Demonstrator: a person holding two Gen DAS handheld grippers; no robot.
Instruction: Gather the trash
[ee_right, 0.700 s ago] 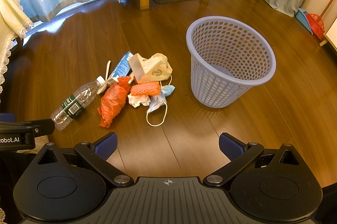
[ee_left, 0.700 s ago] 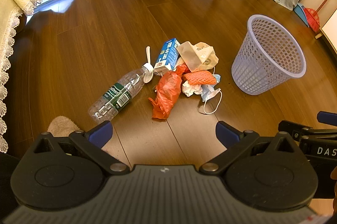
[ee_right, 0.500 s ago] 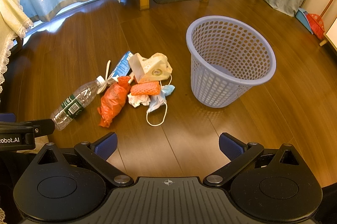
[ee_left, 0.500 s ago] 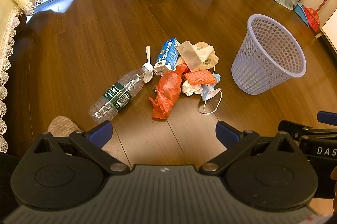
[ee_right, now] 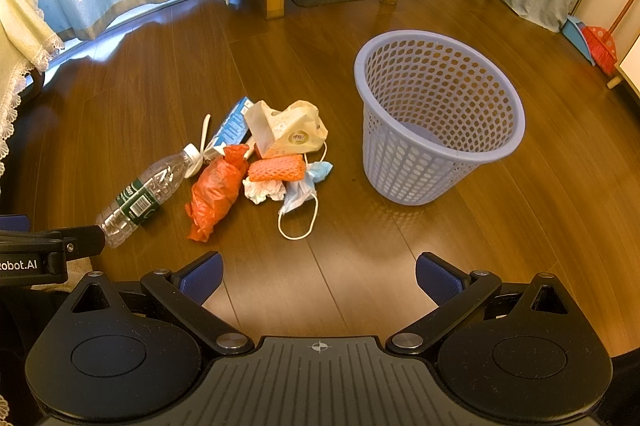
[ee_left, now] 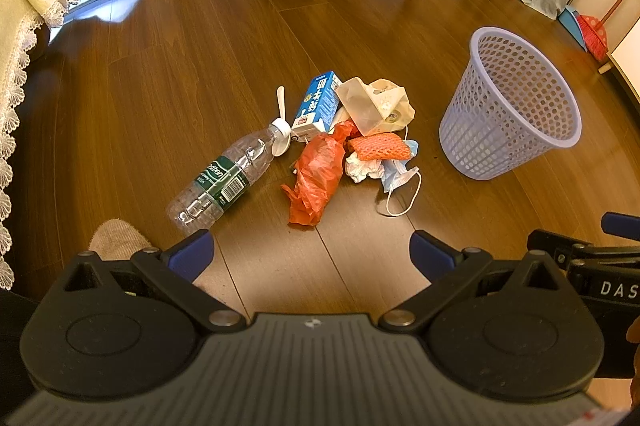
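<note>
I held both sets of fingers, left (ee_left: 311,253) and right (ee_right: 319,273), wide apart and empty above the floor (ee_right: 360,266), ready to grab. The trash (ee_right: 256,162) lay heaped just beside the basket (ee_right: 436,114), a short carry, I judged.

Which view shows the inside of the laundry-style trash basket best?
The right wrist view: the basket sits near centre, its mouth open to the camera, inner floor visible. In the left wrist view the basket sits far right and shows less of its floor.
</note>
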